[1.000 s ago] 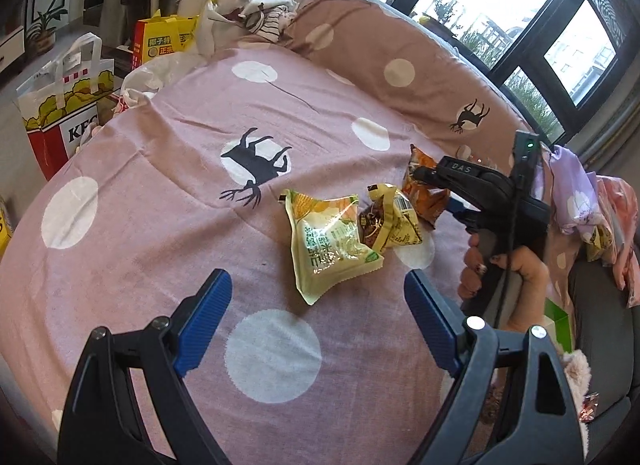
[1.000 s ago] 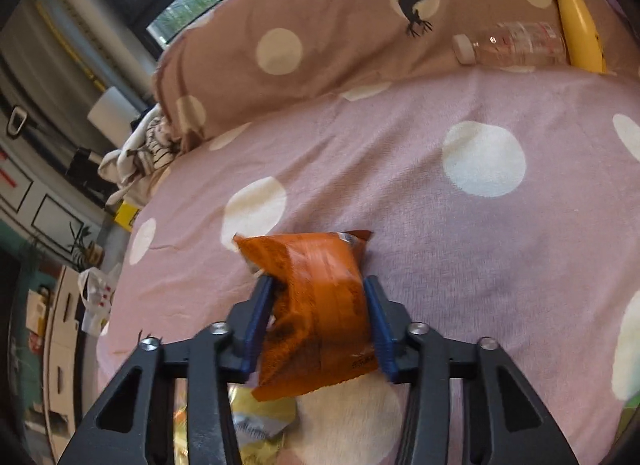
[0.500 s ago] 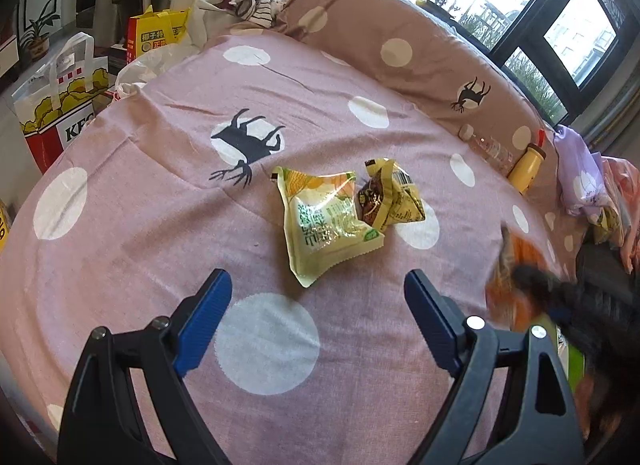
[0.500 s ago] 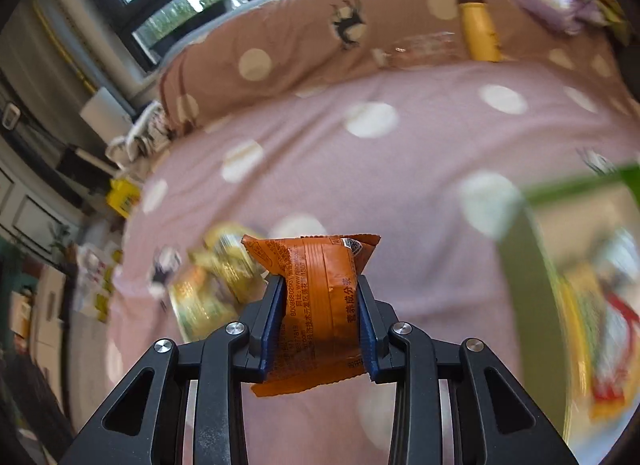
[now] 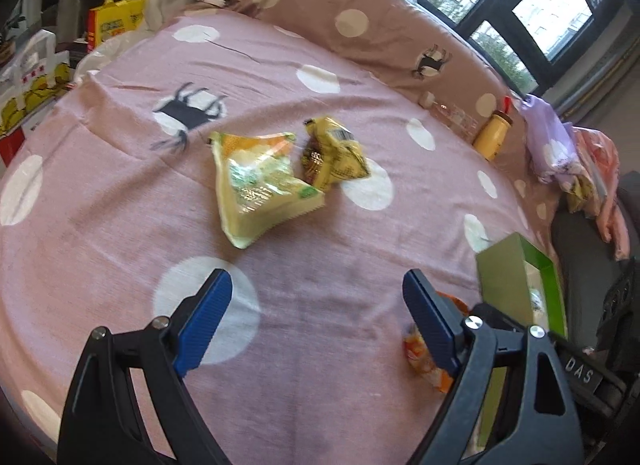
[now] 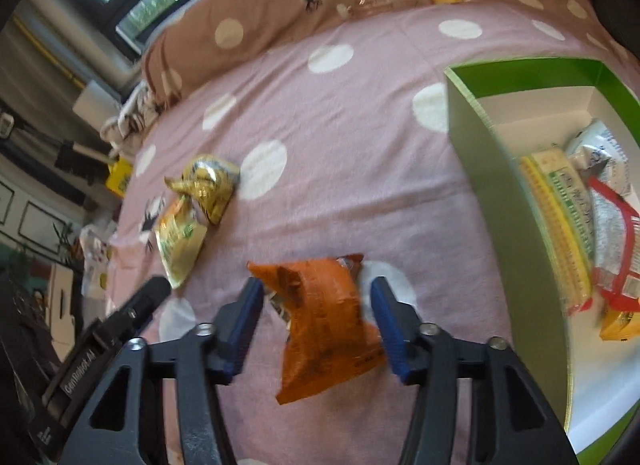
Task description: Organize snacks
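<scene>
My right gripper (image 6: 316,293) hovers over the pink spotted bed just left of a green box (image 6: 480,137). Its jaws are opening. An orange snack packet (image 6: 324,317) hangs loose between them, with gaps at both pads. In the left wrist view that orange packet (image 5: 420,349) peeks out behind my finger, beside the green box (image 5: 504,273). My left gripper (image 5: 316,289) is open and holds nothing. Ahead of it a pale yellow-green packet (image 5: 256,185) and a crumpled gold packet (image 5: 332,157) lie together on the bed.
Several snack packets (image 6: 568,201) lie inside the green box. A yellow bottle (image 5: 494,135) and a clear bottle (image 5: 452,113) rest against the brown spotted bolster (image 5: 352,25). Purple and pink clothes (image 5: 556,145) are piled at the right. Shopping bags (image 5: 32,77) stand beyond the bed's left edge.
My right gripper carried the orange packet from beside the other two packets to the green box, and its jaws have spread off the packet. My left gripper edged forward.
</scene>
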Tool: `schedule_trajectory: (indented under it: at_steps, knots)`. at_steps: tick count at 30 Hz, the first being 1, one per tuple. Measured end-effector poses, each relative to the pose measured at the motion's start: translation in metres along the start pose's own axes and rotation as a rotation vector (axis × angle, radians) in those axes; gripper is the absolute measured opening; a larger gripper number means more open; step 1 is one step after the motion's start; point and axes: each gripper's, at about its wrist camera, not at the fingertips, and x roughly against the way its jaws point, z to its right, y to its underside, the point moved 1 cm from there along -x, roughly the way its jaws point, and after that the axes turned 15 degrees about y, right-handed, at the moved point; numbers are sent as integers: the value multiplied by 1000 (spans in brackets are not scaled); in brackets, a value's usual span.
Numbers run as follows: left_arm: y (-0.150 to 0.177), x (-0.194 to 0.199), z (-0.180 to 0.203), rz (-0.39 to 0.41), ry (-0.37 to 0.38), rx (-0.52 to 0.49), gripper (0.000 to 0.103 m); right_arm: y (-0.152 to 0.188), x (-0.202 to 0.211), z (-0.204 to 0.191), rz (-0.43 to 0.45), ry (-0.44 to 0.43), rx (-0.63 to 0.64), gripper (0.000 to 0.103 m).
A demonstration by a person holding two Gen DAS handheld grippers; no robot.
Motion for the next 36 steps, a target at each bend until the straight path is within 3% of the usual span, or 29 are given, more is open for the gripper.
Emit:
schedule_trajectory:
  at_steps: [5,11,15,20,24,26,30,36]
  knots:
    - [12,-14,23,-88,131,-42,83,-4,6,23,9,-106,-93,60]
    - [32,-36,51,-199,248,-94,75,-5,0,26,-18,-146,-94,60]
    - [42,-47,65,-236,277,-129,70,-4,3,22,6,-156,-59,58]
    - [48,-63,65,-282,266,-120,62,-2,-16,23,-97,-207,-66,57]
    - [48,-69,61,-295,272,-98,54,-1,-25,19,-114,-173,-44,56]
    - [48,-68,61,-291,290,-95,52,0,-31,16,-138,-179,-36,45]
    - [49,-65,63,-284,285,-111,47,3,-33,14,-146,-170,-24,41]
    - [44,-48,80,-202,300,-193,44,1,-7,13,-43,-195,-12,41]
